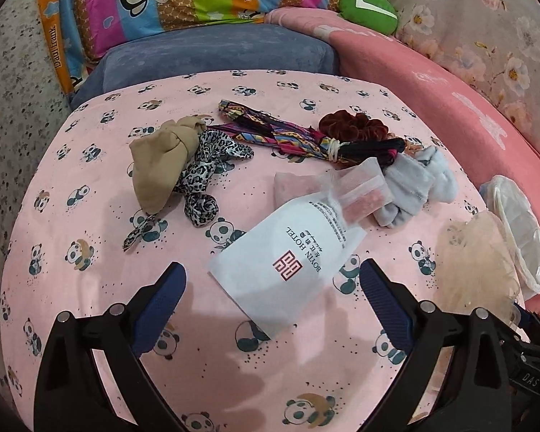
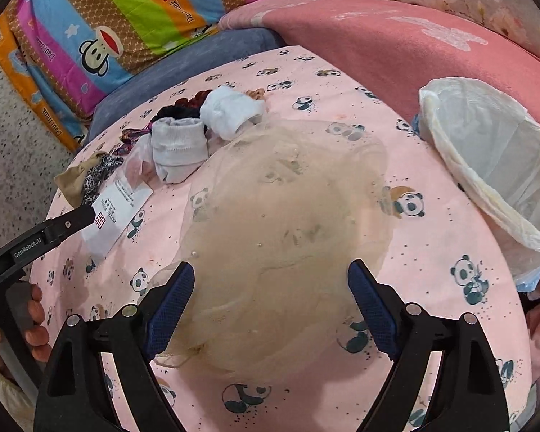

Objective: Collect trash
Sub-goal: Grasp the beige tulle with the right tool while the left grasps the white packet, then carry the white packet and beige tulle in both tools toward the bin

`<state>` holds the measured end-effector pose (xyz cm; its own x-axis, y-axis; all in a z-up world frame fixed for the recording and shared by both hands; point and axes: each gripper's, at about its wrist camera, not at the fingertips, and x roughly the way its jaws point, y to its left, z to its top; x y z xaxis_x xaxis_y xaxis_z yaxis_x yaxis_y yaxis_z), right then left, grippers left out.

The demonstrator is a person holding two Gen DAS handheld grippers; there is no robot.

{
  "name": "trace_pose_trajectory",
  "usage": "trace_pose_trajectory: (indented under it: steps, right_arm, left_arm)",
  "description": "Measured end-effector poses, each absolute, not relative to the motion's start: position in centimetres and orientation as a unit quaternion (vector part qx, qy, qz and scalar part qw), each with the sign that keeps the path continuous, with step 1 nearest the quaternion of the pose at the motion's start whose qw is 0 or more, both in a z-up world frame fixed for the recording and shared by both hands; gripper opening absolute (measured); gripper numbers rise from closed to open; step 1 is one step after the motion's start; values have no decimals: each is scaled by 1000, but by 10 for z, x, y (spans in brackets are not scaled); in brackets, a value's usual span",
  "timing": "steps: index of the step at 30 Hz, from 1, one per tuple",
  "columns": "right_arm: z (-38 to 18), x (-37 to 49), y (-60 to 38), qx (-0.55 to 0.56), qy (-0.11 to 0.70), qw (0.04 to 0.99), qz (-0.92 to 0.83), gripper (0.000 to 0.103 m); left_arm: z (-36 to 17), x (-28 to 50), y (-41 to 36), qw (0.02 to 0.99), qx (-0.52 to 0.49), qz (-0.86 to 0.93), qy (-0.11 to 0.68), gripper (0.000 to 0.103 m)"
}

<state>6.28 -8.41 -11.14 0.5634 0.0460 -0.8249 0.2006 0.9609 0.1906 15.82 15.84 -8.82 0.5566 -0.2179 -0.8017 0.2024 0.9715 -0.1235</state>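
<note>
A white paper bag printed BOYIN HOTEL [image 1: 288,252] lies flat on the pink panda tablecloth [image 1: 72,288]. My left gripper [image 1: 273,270] hovers over its near end, open, with the pads clear of it. A small clear zip bag with pink contents [image 1: 360,189] rests on the paper bag's far end. My right gripper [image 2: 270,268] stands open above a sheer beige mesh piece [image 2: 288,216], not gripping it. The bin with a white liner [image 2: 493,165] stands at the table's right edge. In the right wrist view the paper bag [image 2: 115,212] sits at the left, under a left gripper finger [image 2: 72,221].
Several hair accessories lie at the back: a tan bow [image 1: 162,165], a leopard-print tie [image 1: 201,172], a patterned band [image 1: 280,133], a maroon scrunchie [image 1: 352,126] and grey cloth pieces [image 1: 414,187]. A blue cushion [image 1: 216,54], a pink blanket [image 1: 450,108] and colourful bedding ring the table. A person's hand [image 2: 32,324] holds the left gripper.
</note>
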Motion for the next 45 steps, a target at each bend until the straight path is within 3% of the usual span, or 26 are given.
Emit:
trace_pose_trajectory:
  steps: [6,8,13,16,18,21,33,45]
  right_arm:
    - [-122,81,-60,117,478,870,-27,84]
    - [-123,86,-52,110,479,870,-26,83]
    - [-124,96,-39,88,482,872,-16,59]
    - [-124,99,-36,81,483,872,-12,38]
    - [-124,101,-35,85,487,869,-5,18]
    - [-123,100,-35,92,491,866,6,11]
    - [-52,77,-40,97,424,900,29,10]
    - [31,45,-90,113,332,937,3,10]
  left_arm:
    - [-105,179,155,872,5,-144,468,92]
    - [-108,182,154,869,-1,-150,472,85]
    - [-113,178,148,863,-1,-172,474,58]
    - [-111,172,145,861,-6,-186,473,40]
    - [-108,167,142,860,-14,-195,470,28]
    - [-101,161,137,859,-20,-203,469,10]
    - [-38,128,120,873,-48,-219,434,8]
    - [35,106,53,874,-55,-291,384,8]
